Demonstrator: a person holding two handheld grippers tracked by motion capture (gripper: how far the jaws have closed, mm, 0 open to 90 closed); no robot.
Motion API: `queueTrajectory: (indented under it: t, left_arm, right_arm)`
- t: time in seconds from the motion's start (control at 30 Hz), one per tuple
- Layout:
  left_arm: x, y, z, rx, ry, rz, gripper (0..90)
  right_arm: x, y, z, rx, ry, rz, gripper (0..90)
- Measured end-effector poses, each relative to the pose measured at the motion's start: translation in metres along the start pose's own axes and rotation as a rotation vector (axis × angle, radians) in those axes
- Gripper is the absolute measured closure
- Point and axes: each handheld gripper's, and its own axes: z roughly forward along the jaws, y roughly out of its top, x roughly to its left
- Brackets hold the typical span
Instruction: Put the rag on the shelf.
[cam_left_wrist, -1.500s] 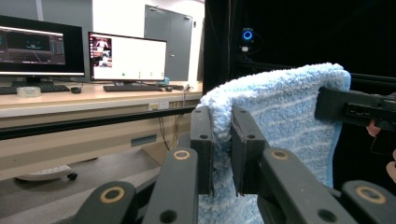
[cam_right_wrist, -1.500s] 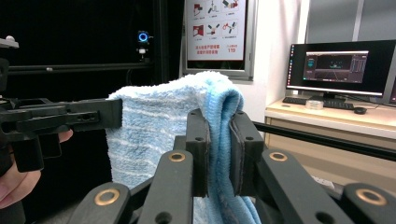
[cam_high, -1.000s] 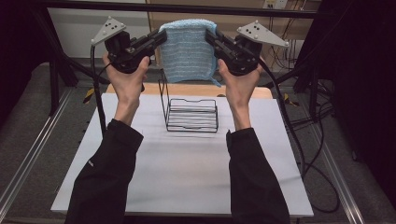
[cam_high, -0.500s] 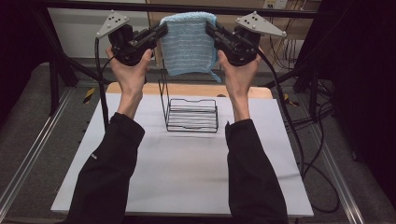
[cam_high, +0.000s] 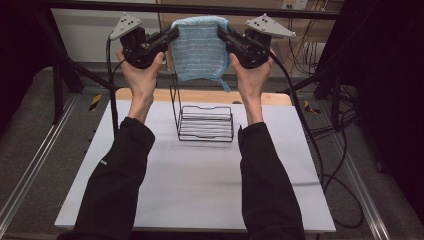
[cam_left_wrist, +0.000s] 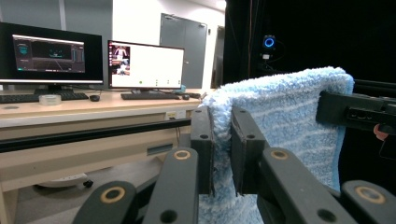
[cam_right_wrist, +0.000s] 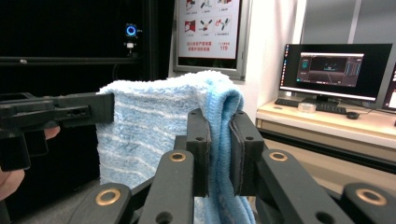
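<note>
the wire rack (cam_high: 202, 120) is seen standing on the white desk (cam_high: 195, 180), and nothing is held in it; its tall back frame is raised at the left, its low slatted basket is turned to the right. well above it, a blue towel (cam_high: 200, 47) is held spread in the air, one upper corner taken by each pair of tongs. the left tongs (cam_high: 172, 34) are clamped on the towel's left edge, the right tongs (cam_high: 221, 32) on its right edge, and a loose thread is left dangling from the lower right corner.

from above, the rack, the desk and both sleeves are shown. in the left gripper view, the towel (cam_left_wrist: 280, 116) is seen pinched tight between the black pads of the left tongs (cam_left_wrist: 222, 144), with two monitors (cam_left_wrist: 95, 60) lit on a wooden bench behind. in the right gripper view, a folded edge of the towel (cam_right_wrist: 154, 135) is gripped by the right tongs (cam_right_wrist: 219, 149), and a wall poster (cam_right_wrist: 208, 28) is caught above.
</note>
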Motion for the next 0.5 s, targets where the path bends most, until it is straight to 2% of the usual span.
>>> queueTrajectory:
  t: [0.13,0.5]
  left_arm:
    - [0.001,-0.008,0.002,0.026,0.002,0.022,80.7]
    - [0.003,-0.027,0.004,0.058,-0.009,0.036,80.8]
  right_arm:
    - [-0.003,-0.01,0.001,0.018,0.001,0.001,80.7]
    - [-0.008,-0.032,0.0,0.047,0.013,0.006,80.8]
